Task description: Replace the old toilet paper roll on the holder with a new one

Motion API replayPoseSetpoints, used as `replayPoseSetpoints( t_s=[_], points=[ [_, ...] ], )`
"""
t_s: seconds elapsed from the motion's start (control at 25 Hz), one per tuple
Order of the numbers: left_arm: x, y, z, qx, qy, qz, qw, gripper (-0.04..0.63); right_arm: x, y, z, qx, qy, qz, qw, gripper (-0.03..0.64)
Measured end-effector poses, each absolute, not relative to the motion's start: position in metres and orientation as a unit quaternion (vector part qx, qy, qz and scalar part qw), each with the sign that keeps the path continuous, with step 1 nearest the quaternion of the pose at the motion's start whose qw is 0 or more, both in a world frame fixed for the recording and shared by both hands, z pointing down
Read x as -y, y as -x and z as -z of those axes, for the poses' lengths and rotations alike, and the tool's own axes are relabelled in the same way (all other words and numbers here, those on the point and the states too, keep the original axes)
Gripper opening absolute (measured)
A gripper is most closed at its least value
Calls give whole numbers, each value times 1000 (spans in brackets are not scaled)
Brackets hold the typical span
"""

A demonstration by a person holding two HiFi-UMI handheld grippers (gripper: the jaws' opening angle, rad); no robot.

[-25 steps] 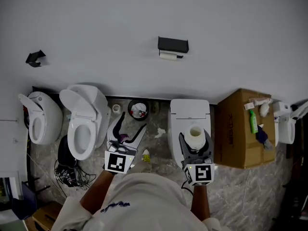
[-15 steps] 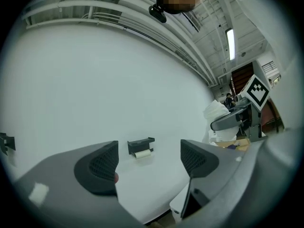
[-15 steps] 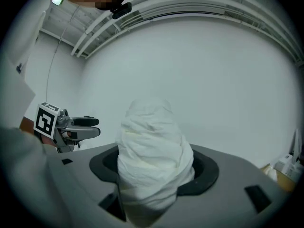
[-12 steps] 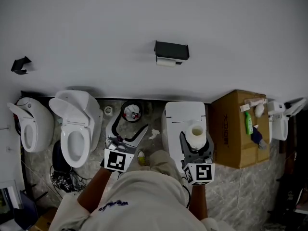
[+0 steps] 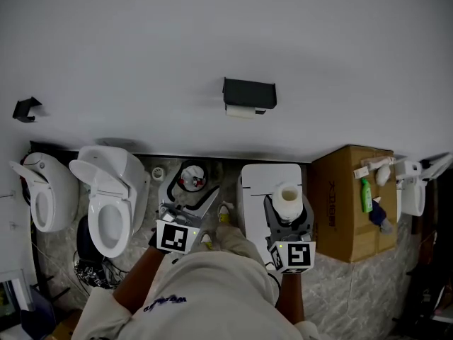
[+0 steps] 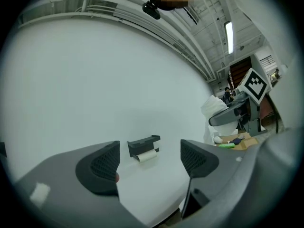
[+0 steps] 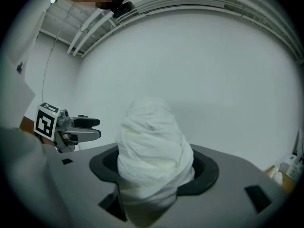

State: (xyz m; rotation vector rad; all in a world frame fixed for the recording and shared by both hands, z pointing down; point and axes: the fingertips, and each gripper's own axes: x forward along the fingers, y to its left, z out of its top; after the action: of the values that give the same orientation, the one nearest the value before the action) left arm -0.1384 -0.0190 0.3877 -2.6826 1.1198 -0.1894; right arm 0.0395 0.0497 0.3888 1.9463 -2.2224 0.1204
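A black holder (image 5: 249, 93) is fixed to the white wall, with the thin old roll (image 5: 243, 110) hanging under it. The holder (image 6: 143, 145) and old roll (image 6: 147, 156) also show far off between the jaws of my left gripper (image 6: 149, 163), which stands open and empty. In the head view that left gripper (image 5: 189, 196) is low at the left of centre. My right gripper (image 5: 287, 211) is shut on the new white toilet paper roll (image 5: 287, 200), which stands upright. The new roll (image 7: 153, 148) fills the right gripper view between the jaws of the right gripper (image 7: 154, 167).
Below the holder stands a closed white toilet (image 5: 271, 183). Left of it are a small bin (image 5: 191, 178), an open toilet (image 5: 110, 193) and another fixture (image 5: 41, 193). A cardboard box (image 5: 350, 200) with a green bottle (image 5: 367, 193) sits at the right.
The wall, holder and toilets have drawn closer and lower in the head view as the person steps forward. Both grippers have advanced with them; the left jaws look wider.
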Motion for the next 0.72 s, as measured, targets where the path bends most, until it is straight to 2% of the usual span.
replayPoseSetpoints(
  t_s=[0.72],
  points=[
    [100,65,-415,-367,917,99,122,394,38,-91,-395,754,-650,-45,82,307]
  ],
)
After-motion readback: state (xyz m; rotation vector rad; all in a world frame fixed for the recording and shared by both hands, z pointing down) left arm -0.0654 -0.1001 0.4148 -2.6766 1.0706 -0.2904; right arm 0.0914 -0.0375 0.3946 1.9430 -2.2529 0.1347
